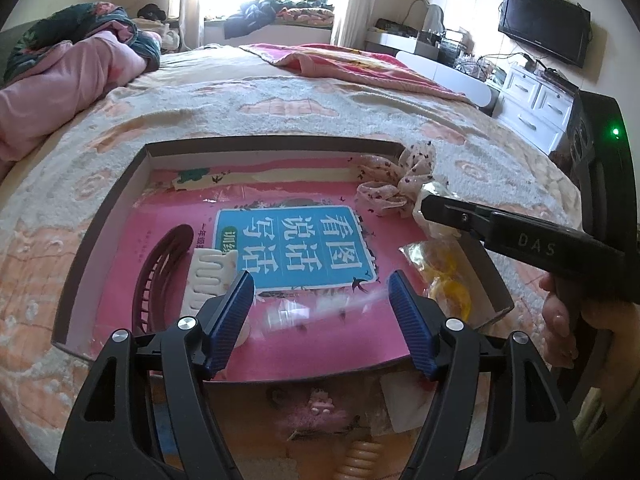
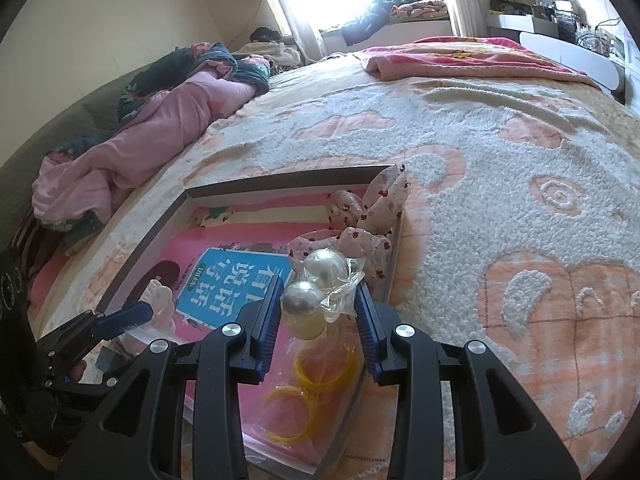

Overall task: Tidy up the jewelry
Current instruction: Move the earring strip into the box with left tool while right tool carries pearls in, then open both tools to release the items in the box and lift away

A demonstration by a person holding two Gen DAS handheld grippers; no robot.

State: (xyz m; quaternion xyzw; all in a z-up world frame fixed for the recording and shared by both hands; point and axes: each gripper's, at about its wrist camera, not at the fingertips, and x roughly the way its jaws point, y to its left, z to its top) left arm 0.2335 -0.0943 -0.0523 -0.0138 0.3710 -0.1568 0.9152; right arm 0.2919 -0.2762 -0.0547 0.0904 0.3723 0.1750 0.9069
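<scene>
The left tool (image 1: 320, 304) hangs released, its blue ribbed pads wide apart over the near edge of a shallow cardboard box lid (image 1: 100, 216) that rests on a cream and peach fleece bedspread (image 1: 280, 100). Just beyond its left pad lie a white plastic comb (image 1: 208, 280) and a dark maroon curved hair clip (image 1: 156, 276), side by side on a pink book with a blue title panel (image 1: 296, 244) lining the lid. The right tool (image 2: 318, 300) is clenched on a clear plastic bag of large pearl balls (image 2: 320, 280), held above the lid's right side. Below it, yellow plastic bangles (image 2: 316, 372) lie in a clear wrapper. Farther back, a pale floral fabric scrunchie (image 2: 372, 216) drapes over the lid's far right corner.
</scene>
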